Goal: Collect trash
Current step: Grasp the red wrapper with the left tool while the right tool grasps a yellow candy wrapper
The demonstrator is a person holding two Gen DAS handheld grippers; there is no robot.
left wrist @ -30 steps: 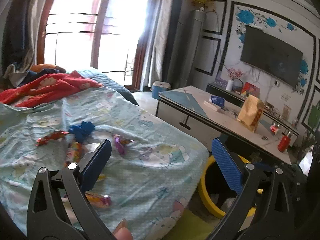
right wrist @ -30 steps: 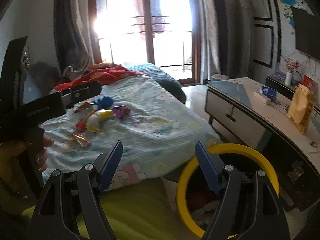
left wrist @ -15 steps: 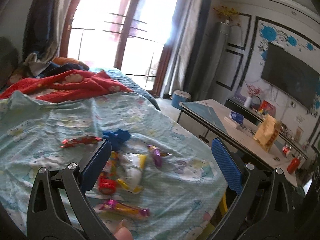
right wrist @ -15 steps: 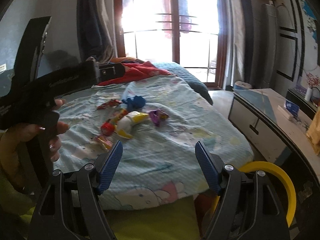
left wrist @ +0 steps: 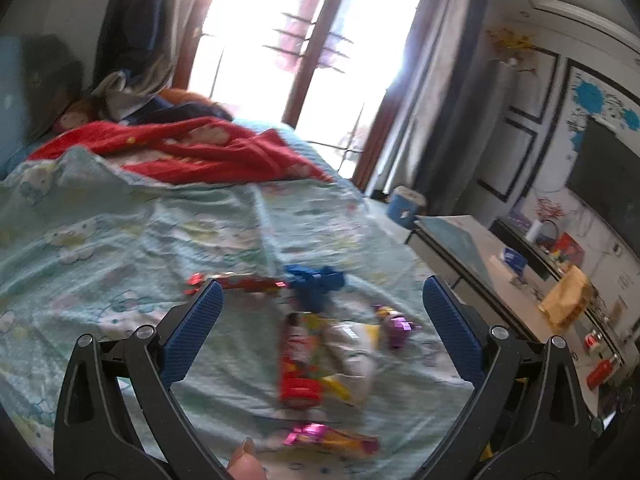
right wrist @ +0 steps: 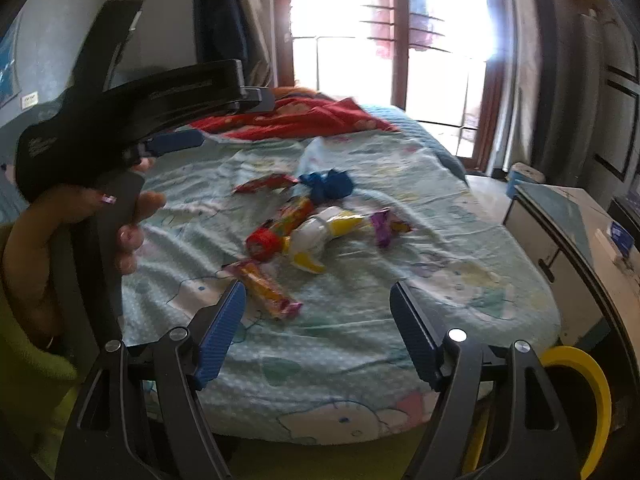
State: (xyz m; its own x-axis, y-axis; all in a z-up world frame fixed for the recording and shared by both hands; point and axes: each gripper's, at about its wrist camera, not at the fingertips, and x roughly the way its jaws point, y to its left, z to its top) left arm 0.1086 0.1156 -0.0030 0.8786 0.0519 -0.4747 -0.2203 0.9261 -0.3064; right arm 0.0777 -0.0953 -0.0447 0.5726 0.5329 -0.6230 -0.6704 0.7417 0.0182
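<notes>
Left tongs (left wrist: 320,332) spread wide, empty, above the bed (left wrist: 120,240). Right tongs (right wrist: 316,328) also wide apart, empty, near the bed's foot. Trash clustered mid-bed: red wrapper (right wrist: 264,183), blue crumpled piece (right wrist: 328,186), red-and-yellow snack packet (right wrist: 280,226), white-yellow bag (right wrist: 320,236), purple wrapper (right wrist: 382,224), orange bar wrapper (right wrist: 266,290) nearest. Yellow bin rim (right wrist: 588,392) beside the bed's corner.

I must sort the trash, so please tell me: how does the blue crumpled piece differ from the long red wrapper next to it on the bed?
The blue crumpled piece is bunched into a lump; the long red wrapper lies flat and stretched out. The blue one looks matte, the red one shiny. Both lie on the bedsheet, untouched by either gripper.
</notes>
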